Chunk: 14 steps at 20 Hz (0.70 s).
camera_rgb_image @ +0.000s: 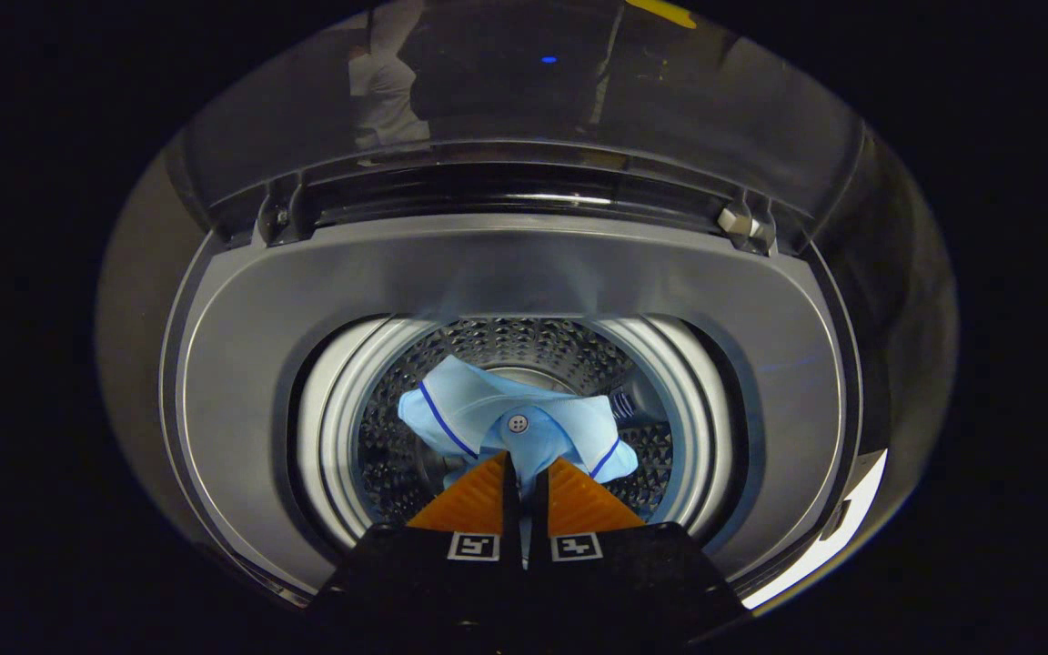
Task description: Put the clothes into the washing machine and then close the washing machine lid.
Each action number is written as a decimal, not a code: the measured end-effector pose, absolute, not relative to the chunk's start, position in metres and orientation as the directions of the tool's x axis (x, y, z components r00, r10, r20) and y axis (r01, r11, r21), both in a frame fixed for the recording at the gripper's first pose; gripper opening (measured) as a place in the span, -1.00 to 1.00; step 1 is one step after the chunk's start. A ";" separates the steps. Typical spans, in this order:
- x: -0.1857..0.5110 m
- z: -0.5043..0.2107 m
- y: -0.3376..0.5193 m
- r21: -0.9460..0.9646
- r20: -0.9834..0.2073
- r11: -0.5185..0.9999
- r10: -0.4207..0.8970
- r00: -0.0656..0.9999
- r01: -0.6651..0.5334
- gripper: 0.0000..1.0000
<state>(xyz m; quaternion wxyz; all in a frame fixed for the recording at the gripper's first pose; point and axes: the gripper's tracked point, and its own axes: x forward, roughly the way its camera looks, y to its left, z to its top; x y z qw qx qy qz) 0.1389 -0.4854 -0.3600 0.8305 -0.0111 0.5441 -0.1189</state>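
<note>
Hand-held gripper point(524, 473) points straight down into a top-loading washing machine point(242, 382), fingers drawn together with only a thin slit between them, clenched on a fold of a light blue shirt point(478, 409). Cloth runs into the slit between the pads, so both fingers look to be pressing on it. The shirt has dark blue piping and a pale button point(518, 423) just ahead of the fingertips, lower centre of the frame.

The shirt hangs bunched over the mouth of the perforated steel drum point(524, 350), spreading left and right of the fingers. Cannot tell whether its lower part already rests on the drum floor or dangles free. It is held pinched by one fold, probably so the rest drapes down and goes through the opening without snagging the white tub ring point(328, 428).

A small dark striped item point(622, 402) sits inside the drum just right of the shirt; too small to name.

The glass lid point(524, 100) stands raised at the upper part of the frame, hinge fittings point(742, 223) at the back corners, left up so the opening stays clear for loading.

Judgement: the loading step is nearly finished, release pending; the lid is not yet closed.
</note>
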 end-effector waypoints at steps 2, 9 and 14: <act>0.136 -0.363 -0.487 -0.153 -0.911 0.971 -0.210 0.355 0.183 -0.84; 0.120 -0.374 -0.489 -0.143 -0.944 0.973 -0.190 0.271 0.184 1.00; 0.119 -0.369 -0.495 -0.145 -0.940 0.969 -0.198 0.277 0.199 0.99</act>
